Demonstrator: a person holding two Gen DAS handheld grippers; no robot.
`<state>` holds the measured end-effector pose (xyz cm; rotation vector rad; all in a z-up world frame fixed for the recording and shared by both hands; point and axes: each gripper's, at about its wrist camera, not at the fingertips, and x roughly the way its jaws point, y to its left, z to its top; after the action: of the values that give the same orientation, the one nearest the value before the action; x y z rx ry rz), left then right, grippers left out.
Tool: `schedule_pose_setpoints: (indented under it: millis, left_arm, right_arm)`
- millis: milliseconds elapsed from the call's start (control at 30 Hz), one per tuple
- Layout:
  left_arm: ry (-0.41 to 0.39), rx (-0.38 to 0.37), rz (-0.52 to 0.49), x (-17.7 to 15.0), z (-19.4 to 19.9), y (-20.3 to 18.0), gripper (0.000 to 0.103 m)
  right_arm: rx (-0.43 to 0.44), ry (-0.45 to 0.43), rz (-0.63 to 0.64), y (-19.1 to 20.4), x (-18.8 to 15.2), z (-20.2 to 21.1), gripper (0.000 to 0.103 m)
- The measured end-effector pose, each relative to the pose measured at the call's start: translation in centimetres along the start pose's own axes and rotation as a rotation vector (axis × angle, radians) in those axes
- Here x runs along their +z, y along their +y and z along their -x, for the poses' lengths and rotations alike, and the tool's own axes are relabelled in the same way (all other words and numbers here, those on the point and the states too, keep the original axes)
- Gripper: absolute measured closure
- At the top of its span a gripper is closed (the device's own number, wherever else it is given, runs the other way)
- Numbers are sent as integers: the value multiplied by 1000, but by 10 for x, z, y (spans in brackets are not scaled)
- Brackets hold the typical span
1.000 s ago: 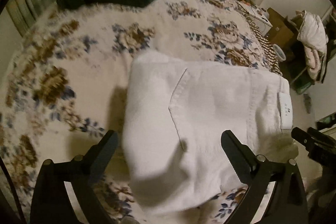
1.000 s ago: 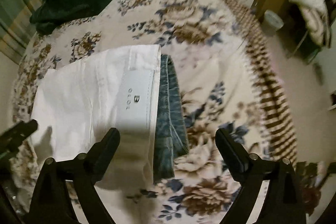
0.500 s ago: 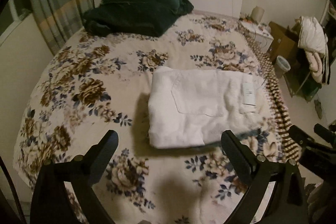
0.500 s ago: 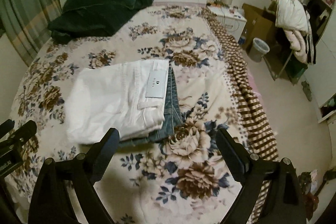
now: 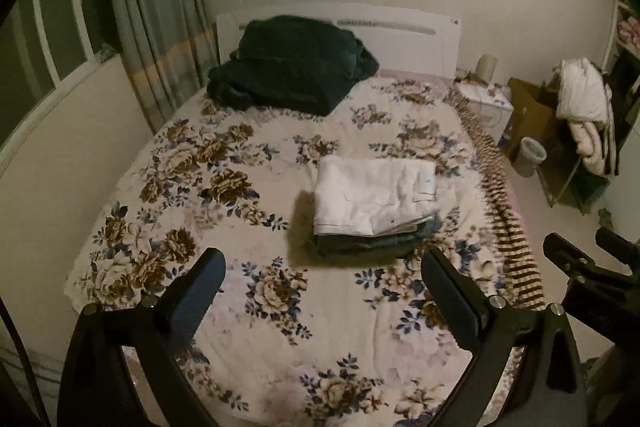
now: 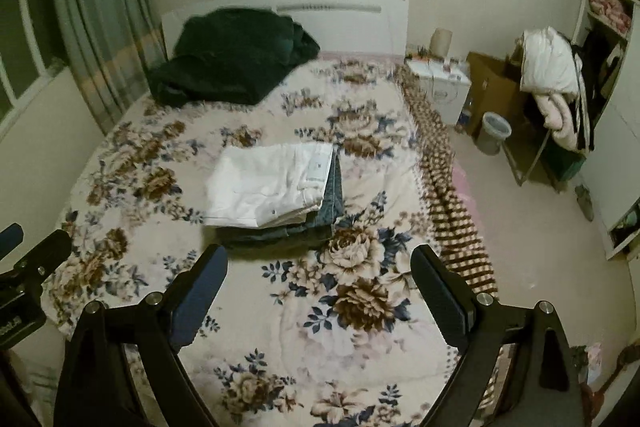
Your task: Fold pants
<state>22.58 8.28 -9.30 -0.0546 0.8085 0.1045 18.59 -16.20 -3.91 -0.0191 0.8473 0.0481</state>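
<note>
Folded white pants [image 5: 372, 193] lie on top of a stack of folded darker pants [image 5: 360, 245] in the middle of the flowered bed. They also show in the right wrist view [image 6: 272, 185], with blue jeans [image 6: 334, 197] under them. My left gripper [image 5: 324, 281] is open and empty, held well back from the stack above the bed's near end. My right gripper [image 6: 320, 277] is open and empty, also well back. The right gripper also shows at the right edge of the left wrist view [image 5: 588, 271].
A dark green blanket [image 5: 292, 67] is piled at the white headboard [image 5: 400, 31]. A striped cover [image 6: 444, 195] hangs off the bed's right side. A nightstand [image 6: 440, 87], a bin [image 6: 494, 133] and a rack with clothes [image 6: 552, 79] stand on the right. Curtains [image 5: 156, 7] hang on the left.
Both grippers have pulled far back and up from the white pants, which stay folded on the stack. The view has widened from the pants to the whole bed.
</note>
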Motion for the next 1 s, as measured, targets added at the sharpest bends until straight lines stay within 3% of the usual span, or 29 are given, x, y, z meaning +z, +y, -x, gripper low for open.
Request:
schedule_pose_setpoints:
  millis: [267, 500, 733, 1000]
  left_arm:
    - [-81, -4, 24, -5, 92, 10, 3]
    - [-118, -15, -21, -12, 138, 11, 3]
    - [-138, -11, -20, -12, 148, 18, 0]
    - [-88, -10, -7, -10, 136, 23, 0]
  right_arm:
    - [-1, -94, 17, 5, -16, 139, 8]
    - [-20, -172, 14, 17, -28, 226, 7]
    - [-10, -196, 9, 29, -34, 262, 3]
    - [9, -157, 20, 36, -27, 248, 3]
